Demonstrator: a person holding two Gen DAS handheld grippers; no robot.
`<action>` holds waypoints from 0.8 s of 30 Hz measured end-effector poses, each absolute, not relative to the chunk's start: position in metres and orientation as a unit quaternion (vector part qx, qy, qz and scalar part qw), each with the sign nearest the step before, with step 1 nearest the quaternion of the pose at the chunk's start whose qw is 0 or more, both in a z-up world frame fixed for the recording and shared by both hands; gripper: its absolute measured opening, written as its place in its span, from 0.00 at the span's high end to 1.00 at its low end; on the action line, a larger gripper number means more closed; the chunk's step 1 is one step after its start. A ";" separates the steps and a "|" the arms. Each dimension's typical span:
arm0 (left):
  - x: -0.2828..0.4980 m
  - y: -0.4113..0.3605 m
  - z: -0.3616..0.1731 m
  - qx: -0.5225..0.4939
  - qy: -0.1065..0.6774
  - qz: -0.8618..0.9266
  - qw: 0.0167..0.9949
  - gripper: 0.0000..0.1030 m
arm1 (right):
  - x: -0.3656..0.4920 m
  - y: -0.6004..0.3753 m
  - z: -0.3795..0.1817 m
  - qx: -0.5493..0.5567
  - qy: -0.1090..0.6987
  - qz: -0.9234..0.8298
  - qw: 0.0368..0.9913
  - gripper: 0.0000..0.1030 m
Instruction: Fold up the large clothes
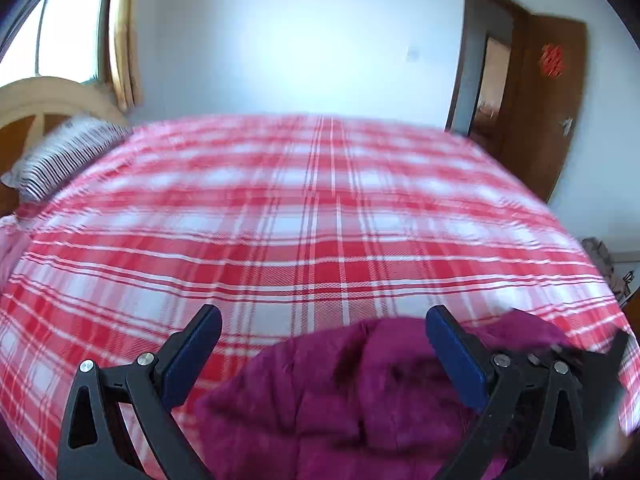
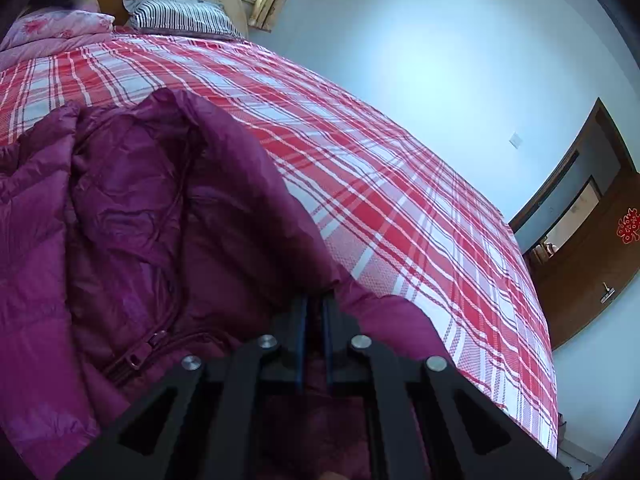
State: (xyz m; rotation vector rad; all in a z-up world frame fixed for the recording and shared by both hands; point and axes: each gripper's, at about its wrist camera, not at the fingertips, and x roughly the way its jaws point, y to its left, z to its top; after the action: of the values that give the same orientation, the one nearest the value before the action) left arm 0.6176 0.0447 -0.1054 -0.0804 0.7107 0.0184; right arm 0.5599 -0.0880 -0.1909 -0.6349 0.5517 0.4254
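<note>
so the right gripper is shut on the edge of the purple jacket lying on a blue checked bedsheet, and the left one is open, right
Nearly. The bedsheet is red and white checked, not blue, as the right wrist view shows plainly. The rest holds: the right gripper is shut on the edge of the purple jacket, and in the left wrist view the left gripper is open, its fingers spread wide with nothing between them.

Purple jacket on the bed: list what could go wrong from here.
1. The right gripper is shut on just a thin edge of the purple jacket; the slick fabric may slip out when pulled.
2. The left gripper is open and holds nothing, so the jacket may sag or bunch on the plaid sheet.
</note>
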 end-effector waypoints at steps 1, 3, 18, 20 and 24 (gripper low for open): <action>0.632 0.045 -0.113 -0.042 0.362 0.018 0.931 0.01 | 0.559 -0.088 -0.191 -0.306 0.262 0.205 0.892 0.93; 0.646 0.043 -0.133 -0.045 0.387 0.020 0.921 0.01 | 0.555 -0.089 -0.190 -0.305 0.253 0.205 0.895 0.93; 0.617 0.022 -0.211 0.053 0.455 0.005 0.889 0.01 | 0.535 -0.083 -0.192 -0.327 0.246 0.227 0.884 0.90; 0.615 0.020 -0.214 0.059 0.448 0.006 0.892 0.01 | 0.534 -0.092 -0.178 -0.302 0.259 0.252 0.882 0.89; 0.614 0.021 -0.216 0.055 0.440 0.007 0.896 0.01 | 0.560 -0.136 -0.116 -0.126 0.287 0.265 0.912 0.73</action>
State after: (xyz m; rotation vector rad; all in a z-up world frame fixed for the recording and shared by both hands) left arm 0.6142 0.0213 -0.2163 0.1144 0.9123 0.0136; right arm 0.5597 -0.1359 -0.1161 -0.2601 0.5924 0.5457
